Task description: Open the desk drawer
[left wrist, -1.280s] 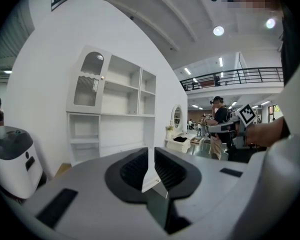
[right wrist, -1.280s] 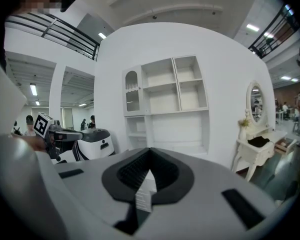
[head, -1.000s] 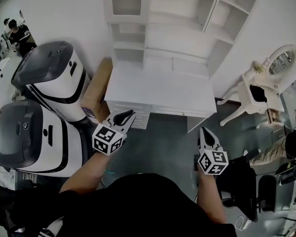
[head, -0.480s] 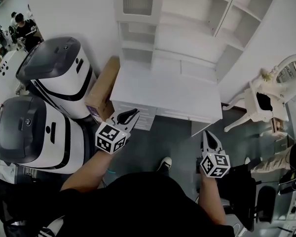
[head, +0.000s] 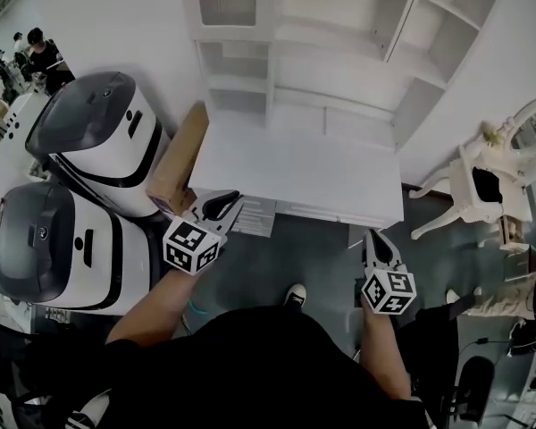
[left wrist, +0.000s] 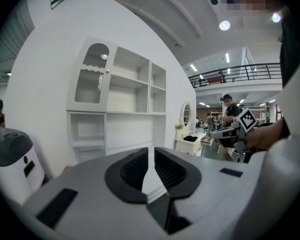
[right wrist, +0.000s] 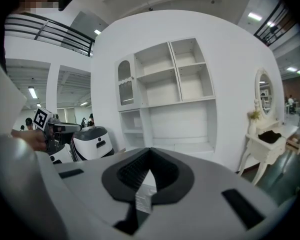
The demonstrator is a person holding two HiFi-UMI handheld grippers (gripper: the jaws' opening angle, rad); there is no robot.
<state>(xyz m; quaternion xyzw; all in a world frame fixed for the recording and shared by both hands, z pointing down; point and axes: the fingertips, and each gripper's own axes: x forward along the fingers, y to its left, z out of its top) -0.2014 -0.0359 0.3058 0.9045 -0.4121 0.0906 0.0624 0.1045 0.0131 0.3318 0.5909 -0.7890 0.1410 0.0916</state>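
Note:
A white desk [head: 295, 168] stands against the wall under a white shelf unit [head: 326, 52]. Its drawers [head: 252, 216] sit under the front edge at the left, and all look closed. My left gripper [head: 232, 198] hovers just in front of those drawers, level with the desk's front left corner. In the left gripper view its jaws [left wrist: 151, 149] show a narrow gap with nothing between them. My right gripper [head: 373, 236] is in front of the desk's right end, apart from it. Its jaws [right wrist: 150, 149] are shut and empty.
Two large white-and-grey machines [head: 98, 137] [head: 54, 239] stand to the left, with a cardboard box [head: 180, 161] leaning between them and the desk. A white dressing table with a mirror [head: 487, 181] stands at the right. My shoe [head: 294, 295] is on the grey floor.
Both grippers have come closer to the desk front, and the desk now lies nearer under me. My shoe has come into view.

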